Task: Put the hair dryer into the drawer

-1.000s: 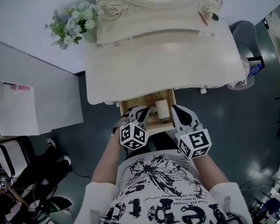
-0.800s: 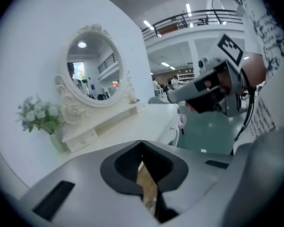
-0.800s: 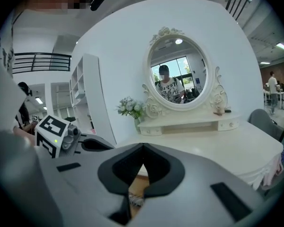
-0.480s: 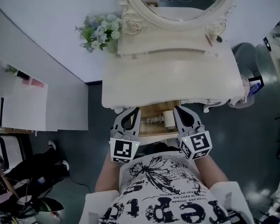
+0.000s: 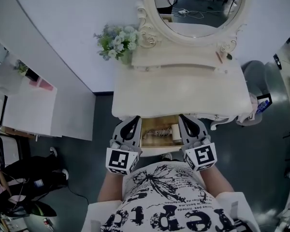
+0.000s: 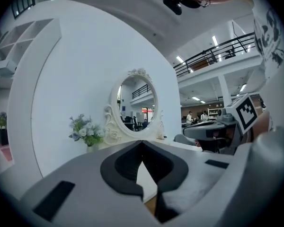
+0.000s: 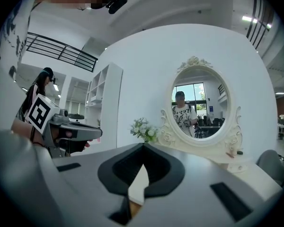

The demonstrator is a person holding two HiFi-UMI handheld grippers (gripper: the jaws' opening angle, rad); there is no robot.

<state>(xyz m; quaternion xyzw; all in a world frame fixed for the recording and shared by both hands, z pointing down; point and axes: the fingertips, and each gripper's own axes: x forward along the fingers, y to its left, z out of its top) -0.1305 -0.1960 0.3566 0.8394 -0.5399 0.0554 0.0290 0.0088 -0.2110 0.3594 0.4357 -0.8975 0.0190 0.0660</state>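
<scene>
Both grippers are pressed shut and hold nothing. In each gripper view the dark pads meet at the tips with only the dressing table's pale top showing past them. From the head view, the left gripper (image 5: 133, 122) and the right gripper (image 5: 185, 120) are held close to the person's chest, pointing at the far wall. They flank the open drawer (image 5: 157, 149) that juts out toward the person from under the dressing table (image 5: 183, 86). A pale barrel-shaped thing, probably the hair dryer (image 5: 175, 131), already lies inside the drawer on its right side, with what may be its coiled cord to its left. Its long axis seems to run near to far, though it is too small to be sure. It sits below and just left of the right gripper, the nearer one. What remains is probably pushing the drawer's near front away toward the table.
</scene>
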